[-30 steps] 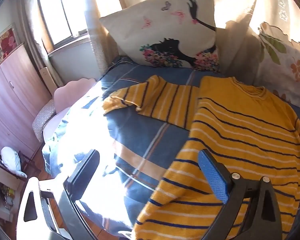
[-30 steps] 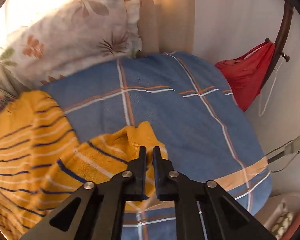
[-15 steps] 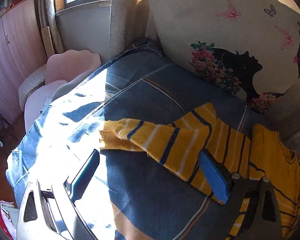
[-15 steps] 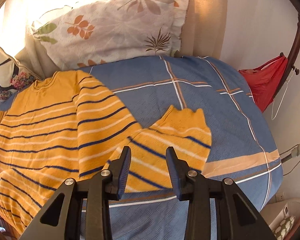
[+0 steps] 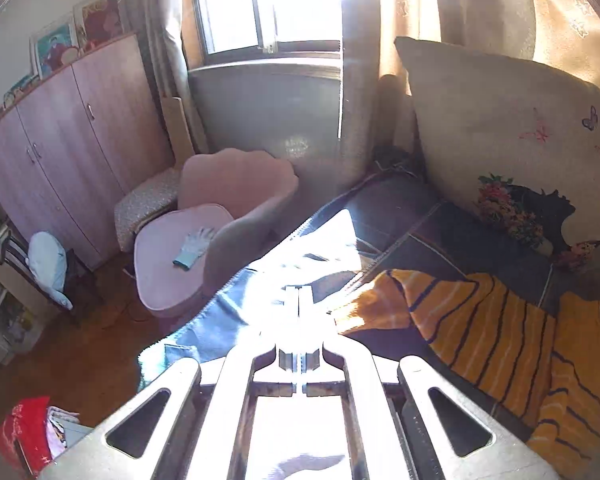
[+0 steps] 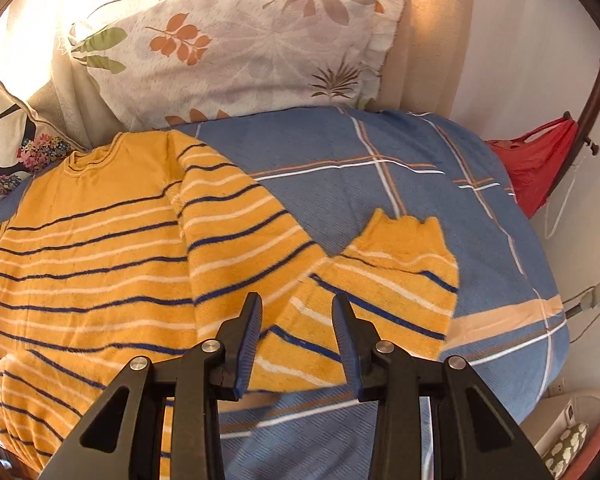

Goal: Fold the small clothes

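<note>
Left gripper [image 5: 299, 300] jaws together, seemingly empty; right gripper [image 6: 298, 312] jaws apart over sweater [image 6: 100, 264].

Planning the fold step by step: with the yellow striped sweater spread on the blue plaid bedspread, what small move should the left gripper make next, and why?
Probably open the left gripper and shift it toward the cuff of the sweater's outstretched sleeve. Its jaws have just been closing and now meet with nothing visibly between them, beside the cuff on the sunlit bedspread. The yellow striped sweater needs that sleeve folded in; the other sleeve lies released by the open right gripper.
</note>
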Action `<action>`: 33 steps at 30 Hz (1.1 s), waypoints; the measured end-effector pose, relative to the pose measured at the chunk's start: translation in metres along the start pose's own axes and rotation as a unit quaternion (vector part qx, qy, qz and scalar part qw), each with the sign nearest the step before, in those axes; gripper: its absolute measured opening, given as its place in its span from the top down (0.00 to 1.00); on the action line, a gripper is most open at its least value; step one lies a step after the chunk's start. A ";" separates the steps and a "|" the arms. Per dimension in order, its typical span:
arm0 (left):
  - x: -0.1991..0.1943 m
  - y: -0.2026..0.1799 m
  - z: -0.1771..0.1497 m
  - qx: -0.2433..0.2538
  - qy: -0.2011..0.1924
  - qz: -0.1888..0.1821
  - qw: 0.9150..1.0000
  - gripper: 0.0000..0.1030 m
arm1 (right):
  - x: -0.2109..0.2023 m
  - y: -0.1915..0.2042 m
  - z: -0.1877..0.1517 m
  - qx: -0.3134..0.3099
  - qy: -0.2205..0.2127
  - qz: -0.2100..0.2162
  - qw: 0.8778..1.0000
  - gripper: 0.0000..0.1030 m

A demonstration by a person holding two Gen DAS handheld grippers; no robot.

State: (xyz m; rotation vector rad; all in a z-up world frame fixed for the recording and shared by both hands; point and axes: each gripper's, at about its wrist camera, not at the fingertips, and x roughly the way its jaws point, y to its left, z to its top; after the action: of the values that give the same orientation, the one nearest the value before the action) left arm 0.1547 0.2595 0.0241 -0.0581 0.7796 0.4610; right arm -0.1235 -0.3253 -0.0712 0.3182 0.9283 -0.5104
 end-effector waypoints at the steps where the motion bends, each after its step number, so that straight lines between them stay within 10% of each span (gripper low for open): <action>1: 0.000 0.012 0.003 0.000 -0.006 0.023 1.000 1.00 | 0.003 0.005 0.002 -0.001 0.003 0.006 1.000 0.62; 5: 0.016 0.040 0.007 -0.022 0.043 -0.050 0.998 0.97 | 0.008 0.026 0.006 -0.011 0.012 0.066 0.998 0.62; 10: 0.009 -0.007 -0.019 -0.009 0.034 -0.142 0.989 0.25 | 0.011 0.061 0.004 -0.047 0.001 0.053 0.997 0.62; 14: 0.035 -0.059 -0.017 0.036 0.036 -0.167 0.985 0.23 | 0.007 0.065 -0.004 -0.060 -0.001 0.024 0.998 0.62; 21: 0.098 -0.093 -0.025 0.026 0.102 -0.187 0.977 0.24 | -0.011 0.040 -0.013 -0.045 0.006 -0.032 0.998 0.62; 22: 0.101 -0.092 -0.025 0.019 0.106 -0.186 0.977 0.39 | -0.011 0.036 -0.013 -0.042 0.006 -0.036 0.998 0.62; 23: 0.105 -0.090 -0.023 0.012 0.115 -0.183 0.976 0.84 | -0.012 0.034 -0.013 -0.040 0.007 -0.038 0.998 0.62; 24: 0.110 -0.087 -0.021 0.001 0.133 -0.180 0.975 0.93 | -0.012 0.032 -0.014 -0.038 0.009 -0.040 0.998 0.62; 28: 0.100 -0.063 -0.006 -0.044 0.119 -0.176 0.976 0.96 | -0.008 0.035 -0.013 -0.038 0.013 -0.042 0.998 0.62; 33: 0.055 -0.022 0.013 -0.028 0.040 -0.085 0.995 0.96 | 0.000 0.046 -0.006 -0.042 0.007 -0.025 0.999 0.62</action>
State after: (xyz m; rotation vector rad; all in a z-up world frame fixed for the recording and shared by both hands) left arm 0.2061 0.2633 -0.0071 -0.1949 0.8333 0.3195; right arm -0.1025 -0.2839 -0.0726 0.2228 0.9696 -0.5149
